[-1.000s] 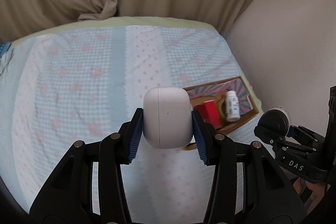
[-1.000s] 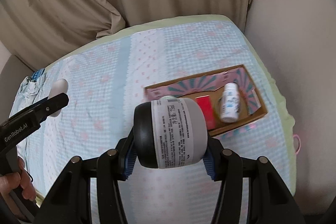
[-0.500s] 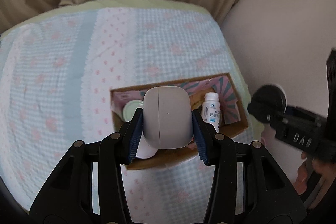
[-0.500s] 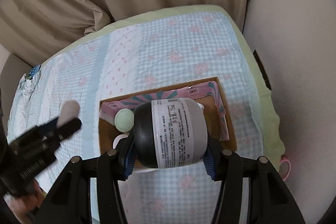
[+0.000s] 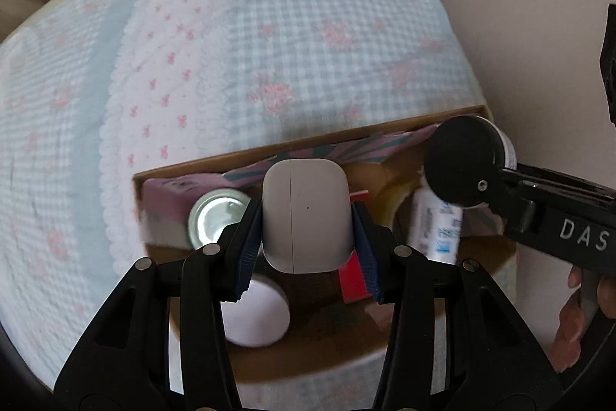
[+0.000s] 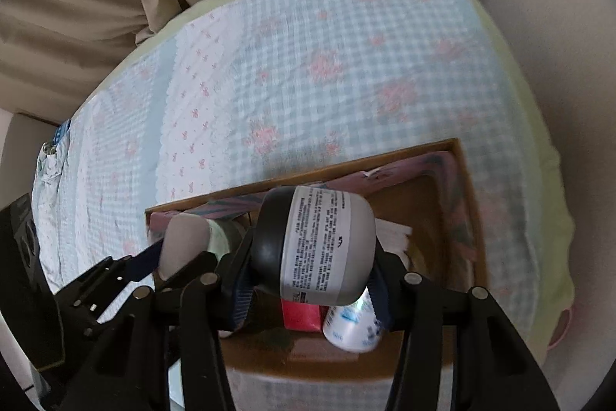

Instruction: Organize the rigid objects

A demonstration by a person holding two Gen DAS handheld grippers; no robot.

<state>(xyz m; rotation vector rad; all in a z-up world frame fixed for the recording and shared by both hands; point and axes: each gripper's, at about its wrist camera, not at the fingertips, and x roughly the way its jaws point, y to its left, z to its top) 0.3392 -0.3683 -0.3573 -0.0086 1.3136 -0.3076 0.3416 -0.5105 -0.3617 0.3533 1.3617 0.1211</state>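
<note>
My left gripper (image 5: 306, 241) is shut on a white earbud case (image 5: 308, 195), held upright just above an open cardboard box (image 5: 346, 137). My right gripper (image 6: 312, 259) has a grey jar with a black cap (image 6: 327, 241) between its pads, tilted, and its jaws are closing on it. The jar (image 5: 462, 156) hangs over the box's right end beside the left gripper. Inside the box lie a silver-topped can (image 5: 215, 218), a white round lid (image 5: 258, 318), a red packet (image 5: 352, 280) and a white bottle (image 5: 439, 222).
The box (image 6: 385, 160) sits on a bed with a blue checked, pink-flowered blanket (image 5: 269, 45), near its right edge. Beige curtains (image 6: 96, 6) hang behind and a pale wall (image 5: 539, 45) stands at the right. A hand (image 5: 577, 314) grips the right tool.
Both grippers have come down and across the bed, so the box now lies right under them. The grey jar has tilted between the right pads.
</note>
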